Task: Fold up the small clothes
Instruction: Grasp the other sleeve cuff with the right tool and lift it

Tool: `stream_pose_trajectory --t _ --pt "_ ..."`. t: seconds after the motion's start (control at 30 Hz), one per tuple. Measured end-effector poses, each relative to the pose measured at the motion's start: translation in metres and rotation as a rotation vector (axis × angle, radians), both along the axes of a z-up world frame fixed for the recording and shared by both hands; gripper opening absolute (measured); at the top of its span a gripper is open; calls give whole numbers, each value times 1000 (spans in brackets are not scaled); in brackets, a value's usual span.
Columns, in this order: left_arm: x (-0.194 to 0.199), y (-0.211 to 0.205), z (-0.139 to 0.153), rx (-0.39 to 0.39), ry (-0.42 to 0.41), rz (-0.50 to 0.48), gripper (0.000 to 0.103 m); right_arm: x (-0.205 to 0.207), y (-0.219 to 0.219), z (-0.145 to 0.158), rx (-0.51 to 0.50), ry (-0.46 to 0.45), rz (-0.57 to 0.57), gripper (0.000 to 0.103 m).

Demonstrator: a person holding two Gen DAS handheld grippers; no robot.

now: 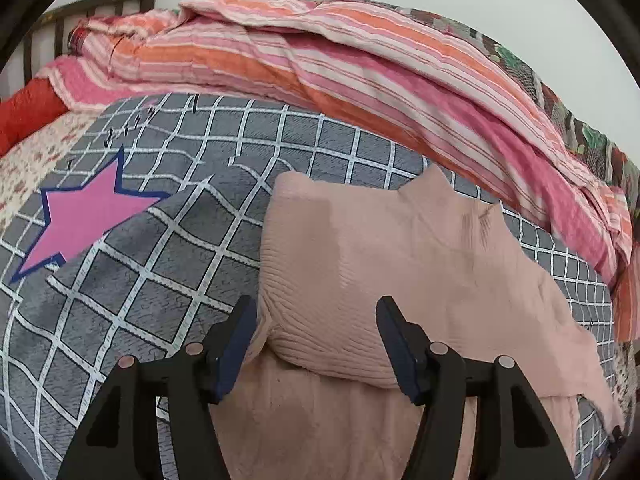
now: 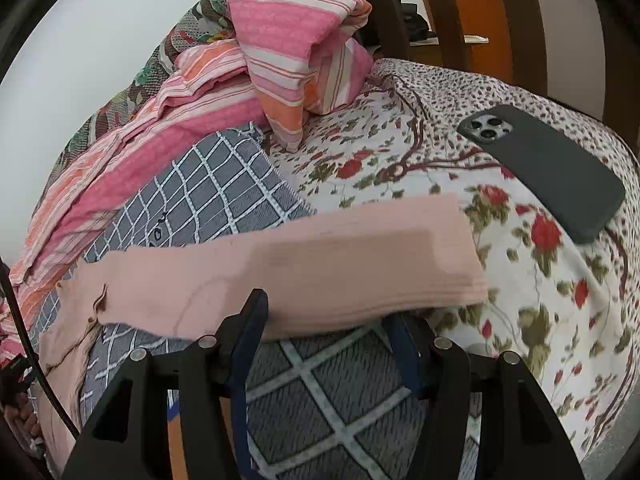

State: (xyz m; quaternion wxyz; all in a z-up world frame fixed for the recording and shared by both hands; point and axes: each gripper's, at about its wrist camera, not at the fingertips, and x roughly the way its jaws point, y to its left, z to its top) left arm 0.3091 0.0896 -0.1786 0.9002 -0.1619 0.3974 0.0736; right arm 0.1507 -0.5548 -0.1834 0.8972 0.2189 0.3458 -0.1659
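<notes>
A pale pink ribbed garment [image 1: 384, 264] lies on the grey checked blanket [image 1: 160, 240]. In the left wrist view my left gripper [image 1: 316, 340] is open, its fingers on either side of a folded bulge of the pink cloth. In the right wrist view a long pink sleeve [image 2: 304, 268] stretches across just above my right gripper [image 2: 324, 328]. That gripper is open, with the sleeve's lower edge lying over the tip of its right finger. The sleeve's cuff end reaches onto the floral sheet [image 2: 520, 280].
A striped pink and orange quilt [image 1: 340, 72] is bunched along the far side of the bed, also in the right wrist view [image 2: 288, 48]. A dark phone [image 2: 548, 168] lies face down on the floral sheet. A pink star [image 1: 88, 216] marks the blanket. Wooden bed rails [image 2: 452, 12] stand behind.
</notes>
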Motion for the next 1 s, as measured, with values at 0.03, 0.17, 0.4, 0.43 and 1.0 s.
stream_pose_trajectory --t 0.03,0.17,0.4,0.43,1.0 --pt "0 1 0 -5 2 -4 61 3 1 1 -28 14 -10 47" --pt "-2 5 0 -21 10 -5 61 12 9 5 -142 77 -33 9" --pt "-10 23 -3 -18 42 -6 61 8 43 44 -236 12 -31 6" --pt "-12 28 -2 -20 38 -2 61 8 49 50 -248 1 -22 6" --pt "-35 102 11 62 -13 107 61 104 286 144 -336 -153 308 6"
